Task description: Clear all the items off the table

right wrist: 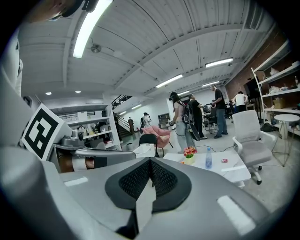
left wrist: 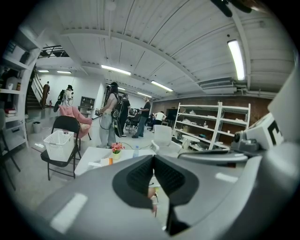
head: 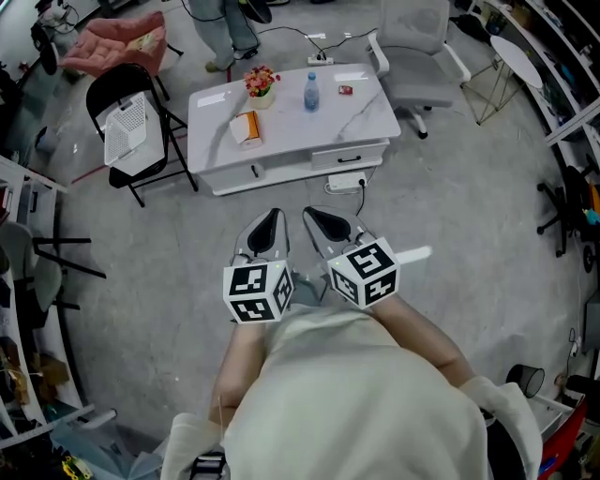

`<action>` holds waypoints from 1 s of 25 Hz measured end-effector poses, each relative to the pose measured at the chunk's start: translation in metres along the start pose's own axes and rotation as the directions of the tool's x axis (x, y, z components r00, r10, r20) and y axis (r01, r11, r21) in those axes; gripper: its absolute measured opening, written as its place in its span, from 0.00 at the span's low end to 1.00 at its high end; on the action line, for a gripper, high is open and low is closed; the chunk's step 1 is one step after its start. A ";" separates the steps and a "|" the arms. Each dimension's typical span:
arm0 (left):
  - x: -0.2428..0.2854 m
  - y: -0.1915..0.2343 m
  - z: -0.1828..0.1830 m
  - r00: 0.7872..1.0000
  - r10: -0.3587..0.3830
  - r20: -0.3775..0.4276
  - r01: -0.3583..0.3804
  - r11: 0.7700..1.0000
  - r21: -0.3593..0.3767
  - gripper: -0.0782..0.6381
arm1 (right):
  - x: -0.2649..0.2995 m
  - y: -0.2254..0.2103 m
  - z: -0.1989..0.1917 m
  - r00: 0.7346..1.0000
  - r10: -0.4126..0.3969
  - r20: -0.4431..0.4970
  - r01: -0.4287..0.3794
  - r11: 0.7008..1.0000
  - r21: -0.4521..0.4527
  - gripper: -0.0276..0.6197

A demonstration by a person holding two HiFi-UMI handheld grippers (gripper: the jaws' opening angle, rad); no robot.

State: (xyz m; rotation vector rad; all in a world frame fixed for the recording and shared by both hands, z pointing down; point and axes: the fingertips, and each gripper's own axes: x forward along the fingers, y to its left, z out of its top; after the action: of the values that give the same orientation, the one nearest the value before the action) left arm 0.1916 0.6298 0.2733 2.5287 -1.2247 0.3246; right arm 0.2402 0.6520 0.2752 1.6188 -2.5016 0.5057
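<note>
A white low table (head: 291, 131) stands on the floor some way ahead of me. On it are a small pot of flowers (head: 262, 82), a water bottle (head: 311, 91), an orange and white box (head: 246, 128), a small red item (head: 345, 90) and some white sheets (head: 211, 97). My left gripper (head: 274, 215) and right gripper (head: 310, 214) are held side by side over the floor, short of the table, both shut with nothing between the pads. The left gripper (left wrist: 153, 157) points at the flowers (left wrist: 116, 149). Past the right gripper (right wrist: 150, 160) I see the bottle (right wrist: 208, 158).
A black folding chair holding a white basket (head: 127, 131) stands left of the table, with a pink armchair (head: 117, 42) behind it. A grey office chair (head: 417, 47) is at the table's right. A person (head: 230, 28) stands beyond the table. A power strip (head: 345, 183) lies at the table's foot.
</note>
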 end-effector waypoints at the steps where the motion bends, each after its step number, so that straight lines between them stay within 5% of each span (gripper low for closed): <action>1: 0.004 0.005 0.004 1.000 -0.001 -0.002 0.001 1.000 -0.001 0.12 | 0.006 -0.001 0.004 1.000 -0.001 0.001 0.001 1.000 0.001 0.03; 25: 0.076 0.142 0.058 1.000 -0.024 -0.009 0.024 1.000 -0.001 0.12 | 0.165 0.001 0.053 1.000 -0.003 0.003 0.003 1.000 0.002 0.03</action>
State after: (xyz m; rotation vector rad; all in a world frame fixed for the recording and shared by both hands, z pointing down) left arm 0.1290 0.4705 0.2702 2.5365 -1.1903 0.3288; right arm 0.1743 0.4920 0.2707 1.6249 -2.5014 0.5057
